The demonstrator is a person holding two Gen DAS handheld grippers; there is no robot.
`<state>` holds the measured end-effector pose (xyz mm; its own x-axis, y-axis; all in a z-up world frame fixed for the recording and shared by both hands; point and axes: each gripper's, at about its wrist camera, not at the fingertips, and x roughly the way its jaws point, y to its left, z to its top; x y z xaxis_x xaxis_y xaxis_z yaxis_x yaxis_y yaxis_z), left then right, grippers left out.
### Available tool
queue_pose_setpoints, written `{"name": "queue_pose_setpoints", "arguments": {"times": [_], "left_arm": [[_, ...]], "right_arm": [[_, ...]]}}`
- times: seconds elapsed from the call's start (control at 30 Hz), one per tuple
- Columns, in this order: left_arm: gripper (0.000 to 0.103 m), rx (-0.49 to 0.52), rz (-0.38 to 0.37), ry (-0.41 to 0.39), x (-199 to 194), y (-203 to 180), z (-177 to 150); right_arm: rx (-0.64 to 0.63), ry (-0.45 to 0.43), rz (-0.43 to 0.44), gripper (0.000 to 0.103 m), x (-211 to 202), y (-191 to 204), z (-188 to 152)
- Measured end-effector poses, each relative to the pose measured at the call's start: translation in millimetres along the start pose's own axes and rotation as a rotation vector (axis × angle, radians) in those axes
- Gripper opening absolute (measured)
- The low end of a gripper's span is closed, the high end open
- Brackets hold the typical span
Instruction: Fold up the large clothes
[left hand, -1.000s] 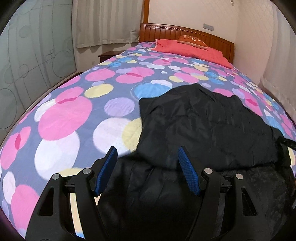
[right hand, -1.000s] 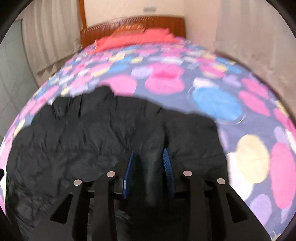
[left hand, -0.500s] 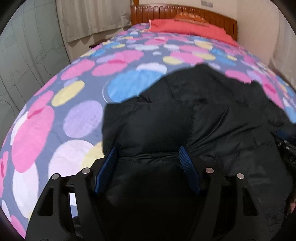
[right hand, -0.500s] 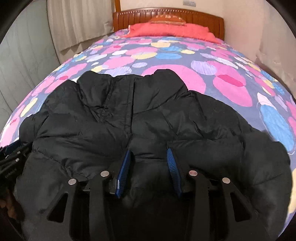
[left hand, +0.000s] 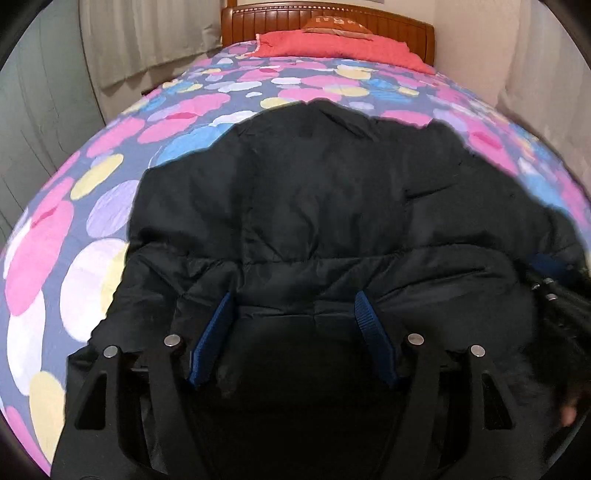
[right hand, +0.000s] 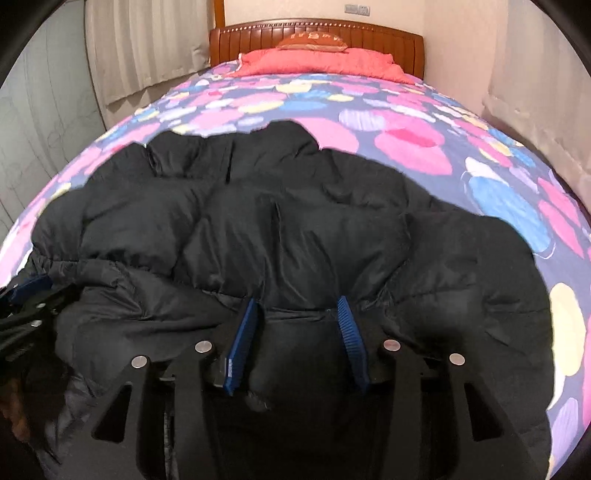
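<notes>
The black puffer jacket (right hand: 295,229) lies spread across the spotted bedspread (right hand: 406,140), filling the lower frame. The left tongs (left hand: 293,325) stand wide over its near hem. The right tongs (right hand: 297,332) have just been opening, releasing a fold bunched between them, probably to settle the jacket flat.

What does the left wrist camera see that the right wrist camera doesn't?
Only the left wrist view shows the left gripper up close, its blue pads wide apart over the black puffy jacket's near edge, with the right tool at the picture's right edge.

Only the right wrist view shows the right gripper up close, a fold of jacket between its just-opening pads, plus a wall socket.

Both show the dotted bedspread, red pillow and wooden headboard.
</notes>
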<state>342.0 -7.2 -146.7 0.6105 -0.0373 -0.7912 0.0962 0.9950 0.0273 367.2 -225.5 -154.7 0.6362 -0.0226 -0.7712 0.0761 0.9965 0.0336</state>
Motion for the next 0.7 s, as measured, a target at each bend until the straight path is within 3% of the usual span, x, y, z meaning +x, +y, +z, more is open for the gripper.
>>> {"name": "queue_pose_setpoints", "arguments": {"times": [0.1, 0.23, 0.3, 0.37, 0.5, 0.57, 0.63, 0.7], "left_arm": [[0.067, -0.034, -0.026, -0.01, -14, 8, 1], [0.068, -0.104, 0.026, -0.107, -44, 36, -6], [0.068, -0.143, 0.057, -0.087, -34, 52, -6], [0.068, -0.121, 0.033, 0.014, -5, 56, -7], [0.068, -0.086, 0.044, -0.03, -19, 51, -9], [0.068, -0.095, 0.02, -0.059, -40, 55, -17], [0.069, -0.096, 0.037, -0.081, -62, 60, -31], [0.075, -0.11, 0.026, -0.078, -80, 69, -50]], "right_arm": [[0.037, -0.001, 0.017, 0.046, -18, -9, 5], [0.051, -0.048, -0.085, 0.048, -38, -32, -8], [0.07, 0.014, -0.049, 0.049, -18, -43, -16], [0.085, 0.013, -0.009, 0.049, -10, -48, -18], [0.133, 0.008, 0.023, 0.049, -32, -56, -18], [0.137, -0.015, 0.019, 0.053, -54, -61, -27], [0.131, -0.029, -0.004, 0.065, -74, -71, -39], [0.138, -0.032, -0.026, 0.068, -98, -84, -60]]}}
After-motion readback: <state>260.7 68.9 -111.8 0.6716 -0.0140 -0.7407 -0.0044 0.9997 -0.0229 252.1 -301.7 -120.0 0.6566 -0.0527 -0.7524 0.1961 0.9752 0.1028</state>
